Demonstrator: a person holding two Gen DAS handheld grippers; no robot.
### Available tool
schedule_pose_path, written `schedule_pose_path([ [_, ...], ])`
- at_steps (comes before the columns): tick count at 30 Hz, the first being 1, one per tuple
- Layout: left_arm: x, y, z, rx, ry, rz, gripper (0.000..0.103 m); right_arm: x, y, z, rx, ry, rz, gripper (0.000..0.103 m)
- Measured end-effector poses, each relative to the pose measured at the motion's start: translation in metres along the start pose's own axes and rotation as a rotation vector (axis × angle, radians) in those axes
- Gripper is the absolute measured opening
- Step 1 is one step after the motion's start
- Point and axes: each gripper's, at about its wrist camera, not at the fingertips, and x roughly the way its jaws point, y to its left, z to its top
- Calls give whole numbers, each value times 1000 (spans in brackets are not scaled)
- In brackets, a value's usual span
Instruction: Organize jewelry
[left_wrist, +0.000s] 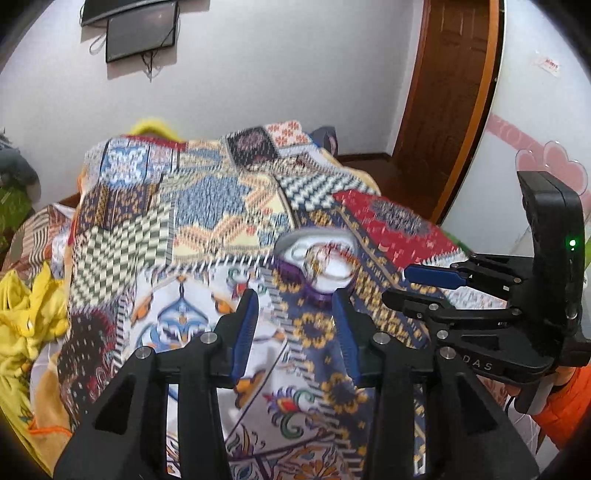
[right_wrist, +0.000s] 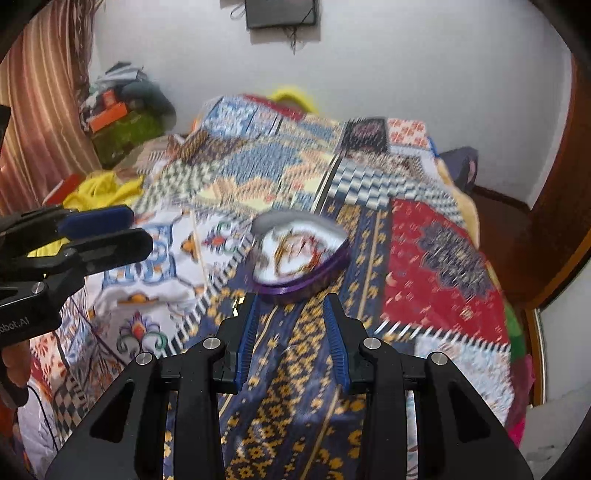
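Observation:
A purple heart-shaped jewelry box with a white lining lies open on the patterned bedspread. Blurred gold and red jewelry lies inside it. The box also shows in the left wrist view, just beyond my left gripper, which is open and empty. My right gripper is open and empty, just short of the box's near rim. In the left wrist view the right gripper sits to the right of the box. In the right wrist view the left gripper sits at the far left.
The bed is covered by a patchwork cover. Yellow cloth lies at its left side. A striped curtain and a pile of clutter stand at the back left. A wooden door is at the right.

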Motion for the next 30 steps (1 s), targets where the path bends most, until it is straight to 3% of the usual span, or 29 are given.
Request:
schedule_pose_path([
  [10,19,13,-28,-13,82,-4,41,43,22,-8,-82,135,43,32],
  [18,35,20,-37,-18,130,-8,41,52,30,-9,-153,157,41,32],
  [19,37,20,-37,-20,134,-12,41,52,29,-10,-155,154,42,31],
  [22,43,20,-36,-25,142,-21,41,54,31,-10,-176,155,42,12],
  [30,64,8,-27,-13,177,-57,41,44,18,-10,-129,122,58,12],
])
